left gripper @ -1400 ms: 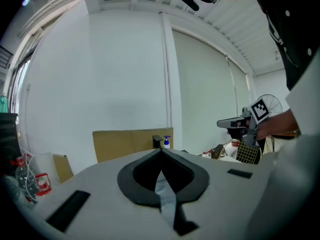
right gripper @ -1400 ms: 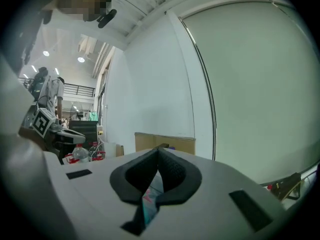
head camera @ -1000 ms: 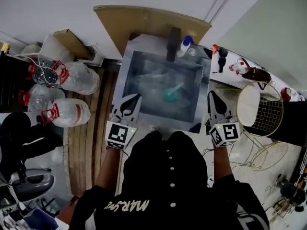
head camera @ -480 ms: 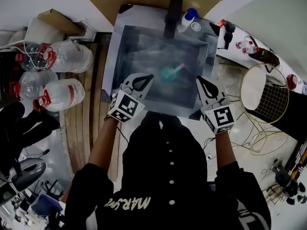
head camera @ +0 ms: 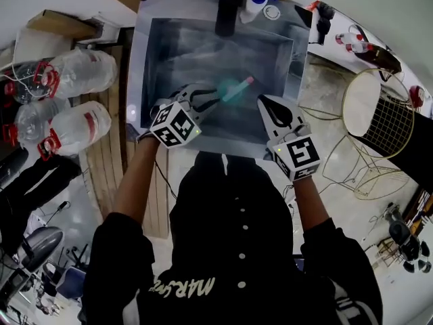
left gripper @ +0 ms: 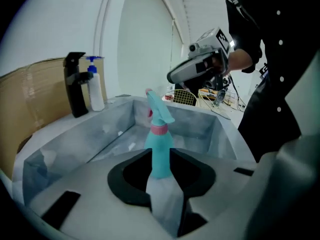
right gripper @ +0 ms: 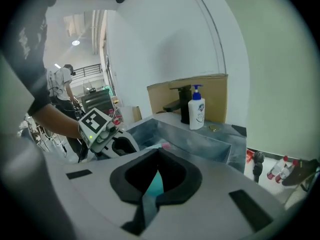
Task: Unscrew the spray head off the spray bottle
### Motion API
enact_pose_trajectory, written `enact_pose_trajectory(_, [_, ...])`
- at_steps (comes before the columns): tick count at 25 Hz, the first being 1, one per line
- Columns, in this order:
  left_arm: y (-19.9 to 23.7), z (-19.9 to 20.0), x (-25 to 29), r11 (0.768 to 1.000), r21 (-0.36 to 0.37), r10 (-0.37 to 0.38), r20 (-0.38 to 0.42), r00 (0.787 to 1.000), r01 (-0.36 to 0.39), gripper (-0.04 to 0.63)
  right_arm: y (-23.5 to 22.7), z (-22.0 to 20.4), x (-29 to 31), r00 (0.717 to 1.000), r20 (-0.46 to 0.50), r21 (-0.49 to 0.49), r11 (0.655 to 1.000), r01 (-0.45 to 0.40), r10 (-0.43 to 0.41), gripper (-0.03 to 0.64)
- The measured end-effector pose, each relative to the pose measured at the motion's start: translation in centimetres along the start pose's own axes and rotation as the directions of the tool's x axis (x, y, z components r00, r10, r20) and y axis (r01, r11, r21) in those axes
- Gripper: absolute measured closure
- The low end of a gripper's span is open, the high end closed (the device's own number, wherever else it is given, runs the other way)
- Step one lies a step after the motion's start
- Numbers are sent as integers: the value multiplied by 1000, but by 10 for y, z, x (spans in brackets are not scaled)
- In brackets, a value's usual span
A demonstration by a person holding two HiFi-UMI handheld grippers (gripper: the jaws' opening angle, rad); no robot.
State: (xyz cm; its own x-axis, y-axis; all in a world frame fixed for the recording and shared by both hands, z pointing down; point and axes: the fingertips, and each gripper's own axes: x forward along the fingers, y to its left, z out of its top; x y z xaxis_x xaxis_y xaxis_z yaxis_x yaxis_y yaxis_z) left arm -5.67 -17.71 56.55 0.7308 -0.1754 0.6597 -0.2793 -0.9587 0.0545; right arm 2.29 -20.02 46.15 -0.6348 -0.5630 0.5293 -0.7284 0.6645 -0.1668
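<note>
Opening my left gripper [head camera: 207, 100]; teal plastic spray bottle [left gripper: 160, 151] is lying lengthwise dead ahead, base-first between jaws (right gripper [head camera: 264, 102] closed, empty, farther).

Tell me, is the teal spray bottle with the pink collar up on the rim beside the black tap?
No. The teal spray bottle with the pink collar is down inside the sink basin, away from the black tap; the head view shows it.
</note>
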Motion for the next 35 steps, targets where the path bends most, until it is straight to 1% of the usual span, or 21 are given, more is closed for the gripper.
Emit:
enact_pose_trajectory(1, [-1,-7,7,1000,6,-14,-22,1000,14,447,0,-4,2,1000,0,8,1000,2,-2,604])
enact_pose_trajectory(3, [-2,-17,20,999,1,-44,-41,998,44,389,2,-9,7,1000,6,16,1000,-2,2,604])
enact_pose_trajectory(6, [-2,-22,37,997,-11,-75,-24,997,74,318,5,-14,14,1000,13,55,998,-18,17,604])
enact_pose_trajectory(8, [3,-26,49,998,0,-67,-15,998,67,266,7,-16,19,1000,15,68,998,-14,13,604])
enact_pose_trajectory(10, [8,-28,58,998,14,-63,1,998,63,237,9,-14,23,1000,22,67,998,2,-4,604])
enact_pose_trajectory(14, [6,-26,71,993,2,-119,44,992,119,216,11,-17,28,1000,14,91,996,17,-18,604])
enact_pose_trajectory(17, [1,-27,82,988,21,-154,43,987,153,213,10,-24,29,1000,-12,100,995,20,-19,604])
enact_pose_trajectory(19, [0,-26,87,988,28,-152,54,987,150,213,11,-26,29,1000,-15,109,994,14,-12,604])
enact_pose_trajectory(23, [4,-25,94,991,37,-129,99,987,126,215,13,-31,35,1000,-20,115,993,15,-12,604])
enact_pose_trajectory(27, [8,-24,98,993,37,-115,107,988,112,215,15,-34,37,999,-27,127,992,26,-23,604])
enact_pose_trajectory(30, [6,-23,97,994,47,-107,103,989,102,215,20,-26,37,999,-8,147,988,50,-50,604])
enact_pose_trajectory(32, [6,-24,97,994,51,-98,98,990,93,215,22,-22,42,997,-6,179,981,81,-81,580])
enact_pose_trajectory(33, [7,-24,96,995,47,-94,96,991,89,215,23,-21,46,995,-16,199,975,101,-100,543])
enact_pose_trajectory(35, [7,-26,96,996,33,-84,93,992,82,215,26,-22,52,990,-41,235,962,142,-136,444])
